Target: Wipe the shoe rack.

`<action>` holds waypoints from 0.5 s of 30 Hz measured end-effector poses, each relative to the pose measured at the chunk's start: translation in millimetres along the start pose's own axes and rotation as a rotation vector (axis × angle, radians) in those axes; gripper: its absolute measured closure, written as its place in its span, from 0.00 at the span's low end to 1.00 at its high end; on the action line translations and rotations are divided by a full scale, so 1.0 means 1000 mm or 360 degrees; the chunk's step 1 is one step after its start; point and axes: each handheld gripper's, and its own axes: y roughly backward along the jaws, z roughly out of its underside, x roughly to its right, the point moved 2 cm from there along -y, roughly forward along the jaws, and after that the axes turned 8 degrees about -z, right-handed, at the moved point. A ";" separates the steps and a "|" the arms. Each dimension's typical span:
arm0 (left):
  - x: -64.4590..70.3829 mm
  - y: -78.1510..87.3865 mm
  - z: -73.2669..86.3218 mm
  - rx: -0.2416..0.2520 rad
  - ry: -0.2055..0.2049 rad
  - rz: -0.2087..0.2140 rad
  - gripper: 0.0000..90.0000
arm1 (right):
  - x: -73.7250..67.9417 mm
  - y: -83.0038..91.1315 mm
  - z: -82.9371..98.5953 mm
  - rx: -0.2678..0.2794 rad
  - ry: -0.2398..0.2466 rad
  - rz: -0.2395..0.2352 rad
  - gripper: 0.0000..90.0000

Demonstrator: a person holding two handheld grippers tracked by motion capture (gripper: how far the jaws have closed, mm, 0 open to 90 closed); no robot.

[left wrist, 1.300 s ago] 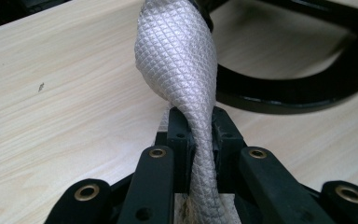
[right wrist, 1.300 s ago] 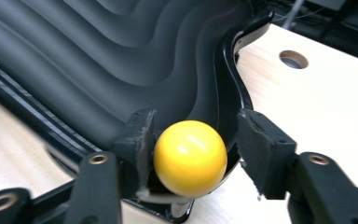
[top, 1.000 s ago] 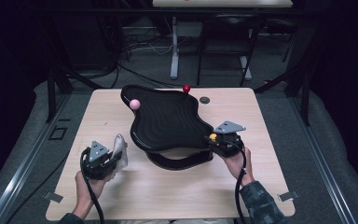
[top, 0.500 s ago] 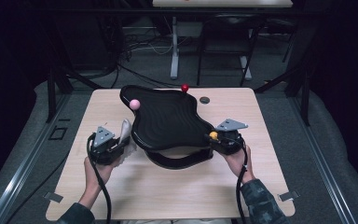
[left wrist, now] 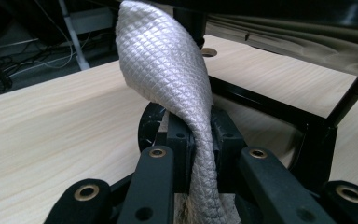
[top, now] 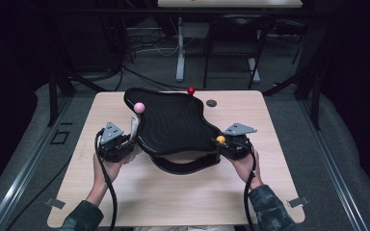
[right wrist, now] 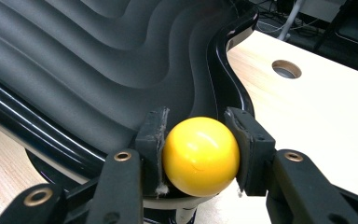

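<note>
Both grippers sit at the near edge of a black wavy tray [top: 173, 120] in the high view. Left gripper [top: 125, 139], held in the person's left hand [top: 107, 166], has a pale cloth [top: 133, 127] rising from its jaws and leaning against the tray's left rim; a pink ball [top: 139, 107] stands just beyond the cloth, on that same rim. Right gripper [top: 224, 142], held in the right hand [top: 243, 166], has a yellow ball [top: 220, 139] at its tips, at the tray's near right corner. Farther off from both, a red ball [top: 191, 90] stands at the tray's far rim, and a round hole [top: 211, 102] in the wooden table [top: 173, 192] lies just right of it.

From the left gripper view, the jaws are nearly closed, pinching the quilted silvery cloth [left wrist: 186, 93], which twists upward between them and fans out above. Past the jaws to the right run the tray's black stand [left wrist: 317, 135] and underside, over the table [left wrist: 51, 121].

From the right gripper view, the jaws are part open, wide enough for the yellow ball [right wrist: 200, 156], and their pads [right wrist: 151, 140] press it from both sides. Right behind the ball lies the tray's ridged surface [right wrist: 98, 60]; the table hole [right wrist: 286, 69] is beyond, to the right.
</note>
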 end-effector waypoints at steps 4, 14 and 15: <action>0.001 0.001 -0.004 0.0052 0.0002 0.0006 0.89 | 0.000 0.000 0.001 0.0006 -0.0001 0.0004 0.66; 0.000 -0.006 0.001 0.0035 -0.0003 0.0024 0.89 | 0.000 0.000 0.001 0.0019 -0.0003 0.0003 0.66; 0.000 -0.008 0.004 0.0023 -0.0005 0.0022 0.89 | 0.000 0.000 0.001 0.0016 -0.0001 0.0003 0.66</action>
